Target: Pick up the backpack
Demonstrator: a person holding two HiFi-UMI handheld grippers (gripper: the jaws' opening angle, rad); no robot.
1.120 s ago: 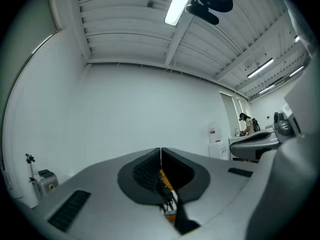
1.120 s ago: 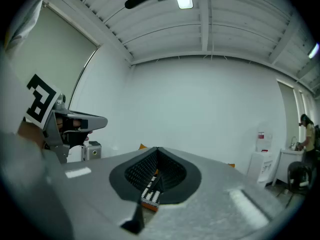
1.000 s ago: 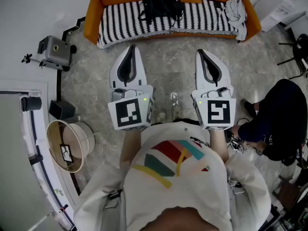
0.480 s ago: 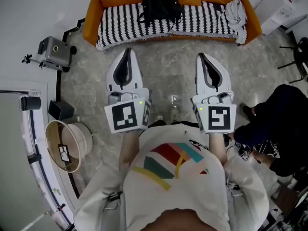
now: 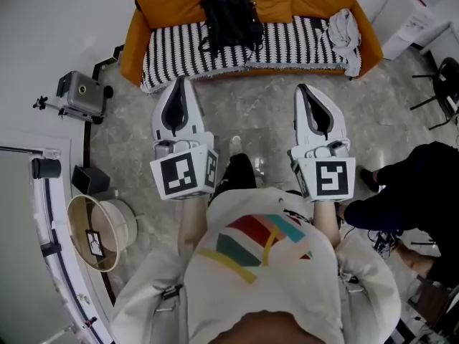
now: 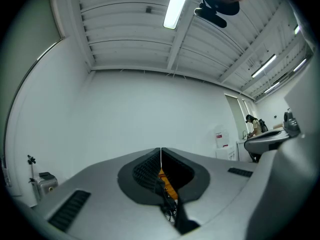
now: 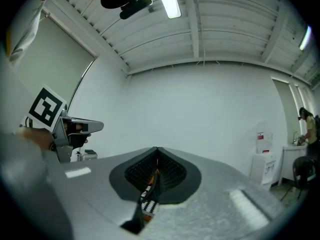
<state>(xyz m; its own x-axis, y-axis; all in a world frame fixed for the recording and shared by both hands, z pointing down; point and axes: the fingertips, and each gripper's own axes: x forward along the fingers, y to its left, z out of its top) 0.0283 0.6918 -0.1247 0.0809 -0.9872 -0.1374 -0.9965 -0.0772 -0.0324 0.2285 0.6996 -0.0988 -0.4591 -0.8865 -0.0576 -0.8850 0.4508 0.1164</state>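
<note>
A black backpack (image 5: pixel 231 16) lies on the striped seat of an orange sofa (image 5: pixel 161 0) at the top of the head view. My left gripper (image 5: pixel 179 86) is shut and empty, its tips short of the sofa's front edge, below and left of the backpack. My right gripper (image 5: pixel 303 92) is also shut with nothing in it, level with the left one, below and right of the backpack. In both gripper views the jaws meet at the tips; only slivers of the orange sofa (image 6: pixel 167 185) and its striped cover (image 7: pixel 148 204) show through the gap behind them.
A grey cloth (image 5: pixel 342 29) lies at the sofa's right end. A camera on a stand (image 5: pixel 79 92) sits at the left, a round basket (image 5: pixel 100 221) below it. A person in dark clothes (image 5: pixel 401 192) crouches at the right. White boxes (image 5: pixel 405 13) stand at the top right.
Both grippers have moved forward toward the sofa, which now shows more fully in the head view. The crouching person has shifted toward the lower right.
</note>
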